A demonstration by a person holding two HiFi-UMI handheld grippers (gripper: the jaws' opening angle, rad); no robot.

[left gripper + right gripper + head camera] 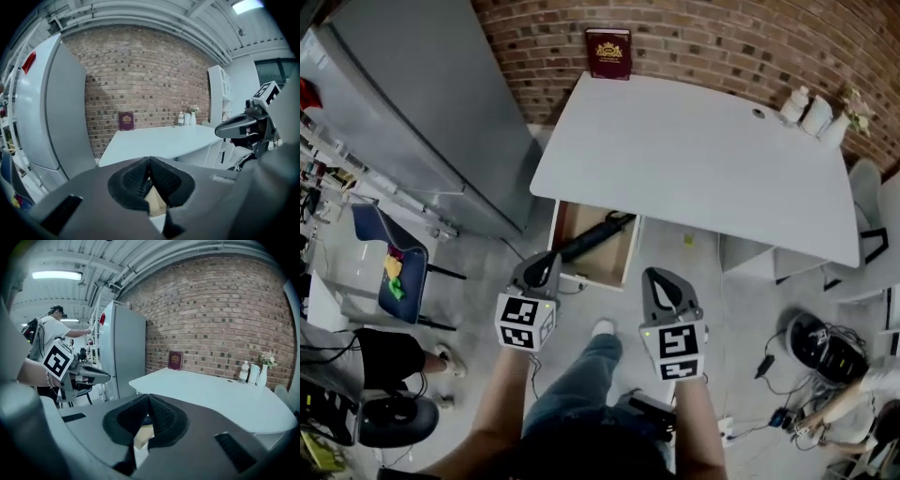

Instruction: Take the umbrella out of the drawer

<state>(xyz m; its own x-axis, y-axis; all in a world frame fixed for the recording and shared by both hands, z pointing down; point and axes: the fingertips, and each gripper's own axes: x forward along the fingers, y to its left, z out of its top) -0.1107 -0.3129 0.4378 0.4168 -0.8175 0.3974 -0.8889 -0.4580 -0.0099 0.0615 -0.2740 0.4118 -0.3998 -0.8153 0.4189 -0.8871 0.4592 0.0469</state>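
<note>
In the head view a wooden drawer stands pulled out under the front left edge of the white table. A black folded umbrella lies slantwise inside it. My left gripper hovers just in front of the drawer's near left corner, jaws shut and empty. My right gripper hangs to the right of the drawer, over the floor, also shut with nothing in it. In the left gripper view the pads meet at the left gripper. The right gripper view shows the right gripper shut the same way.
A tall grey fridge stands left of the table. On the table's far edge lean a maroon book and white bottles. A blue chair sits at the left, a dark bag and cables at the right. A person stands by the fridge.
</note>
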